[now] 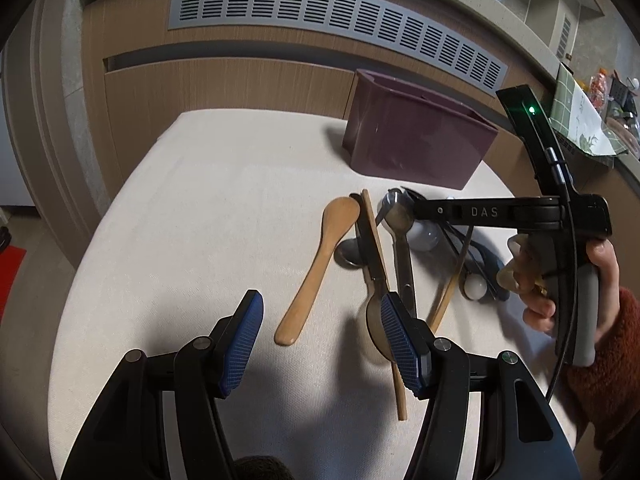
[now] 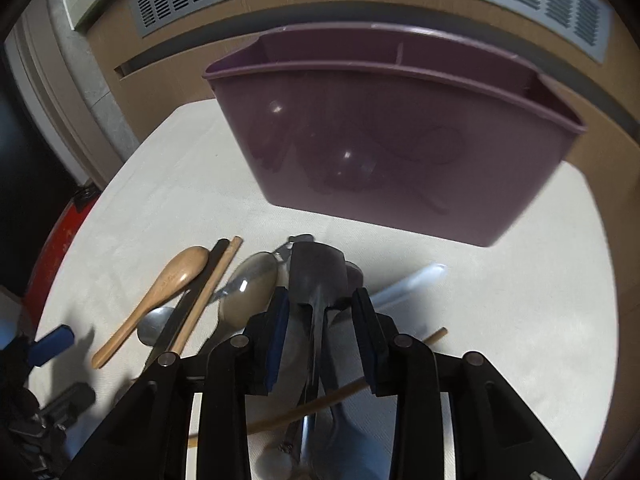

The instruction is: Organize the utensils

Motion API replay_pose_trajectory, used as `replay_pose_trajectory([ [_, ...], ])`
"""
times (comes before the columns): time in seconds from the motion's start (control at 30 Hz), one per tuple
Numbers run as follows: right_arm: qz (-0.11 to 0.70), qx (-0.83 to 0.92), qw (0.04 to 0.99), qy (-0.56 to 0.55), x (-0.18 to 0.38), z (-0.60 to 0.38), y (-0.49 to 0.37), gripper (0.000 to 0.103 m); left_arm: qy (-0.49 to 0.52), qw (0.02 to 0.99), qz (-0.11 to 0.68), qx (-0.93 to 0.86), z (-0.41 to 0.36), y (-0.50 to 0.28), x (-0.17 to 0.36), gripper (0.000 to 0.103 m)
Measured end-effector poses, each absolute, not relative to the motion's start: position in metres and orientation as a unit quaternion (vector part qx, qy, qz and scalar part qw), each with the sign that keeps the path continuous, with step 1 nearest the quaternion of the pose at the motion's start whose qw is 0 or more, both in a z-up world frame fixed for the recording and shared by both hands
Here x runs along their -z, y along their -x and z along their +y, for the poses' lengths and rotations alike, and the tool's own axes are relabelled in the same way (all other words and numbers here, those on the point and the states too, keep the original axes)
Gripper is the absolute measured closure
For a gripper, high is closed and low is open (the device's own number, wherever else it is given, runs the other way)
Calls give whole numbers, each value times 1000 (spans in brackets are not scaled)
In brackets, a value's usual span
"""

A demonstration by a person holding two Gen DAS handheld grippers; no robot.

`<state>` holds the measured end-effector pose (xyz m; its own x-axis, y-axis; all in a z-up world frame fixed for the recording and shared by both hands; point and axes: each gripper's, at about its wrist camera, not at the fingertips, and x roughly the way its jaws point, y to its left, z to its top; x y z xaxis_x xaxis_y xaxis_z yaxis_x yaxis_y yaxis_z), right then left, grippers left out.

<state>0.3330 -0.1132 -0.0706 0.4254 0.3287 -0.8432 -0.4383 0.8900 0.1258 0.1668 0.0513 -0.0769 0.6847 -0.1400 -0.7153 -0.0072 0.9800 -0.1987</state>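
A pile of utensils lies on the white-clothed table (image 1: 200, 220): a wooden spoon (image 1: 316, 268), a wooden chopstick (image 1: 376, 252), metal spoons and dark-handled pieces. My left gripper (image 1: 322, 336) hovers open over the near end of the pile, and the wooden spoon's handle lies between its blue pads without touching them. A hand holds my right gripper (image 1: 416, 206) low over the far end of the pile. In the right wrist view my right gripper (image 2: 320, 296) is open, with a dark grey spoon (image 2: 316, 272) lying between its fingers, clear of the pads. The purple caddy (image 2: 400, 152) stands just behind.
The purple caddy (image 1: 416, 140) has a divider and sits at the table's far right. A wooden wall panel with a grey vent (image 1: 320, 12) runs behind the table. A cluttered counter (image 1: 592, 120) lies to the right. A pale utensil (image 2: 408, 280) rests to the right of the pile.
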Motion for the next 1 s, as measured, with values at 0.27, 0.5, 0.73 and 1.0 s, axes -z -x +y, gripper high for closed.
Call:
replay_pose_trajectory([
  [0.27,467,-248,845,74,65,-135,-301,96,99,908,402,61,46,-164,78,41],
  [0.5,449,-193,869,73,59,-182,-264,97,81,904,409,91,19,-168,84,41],
  [0.73,448,-222,863,72,57,-198,-243,92,26,909,416,20,18,-181,90,41],
  [1.0,454,-212,865,-20,49,-228,-254,90,57,900,425,81,37,-185,93,41],
])
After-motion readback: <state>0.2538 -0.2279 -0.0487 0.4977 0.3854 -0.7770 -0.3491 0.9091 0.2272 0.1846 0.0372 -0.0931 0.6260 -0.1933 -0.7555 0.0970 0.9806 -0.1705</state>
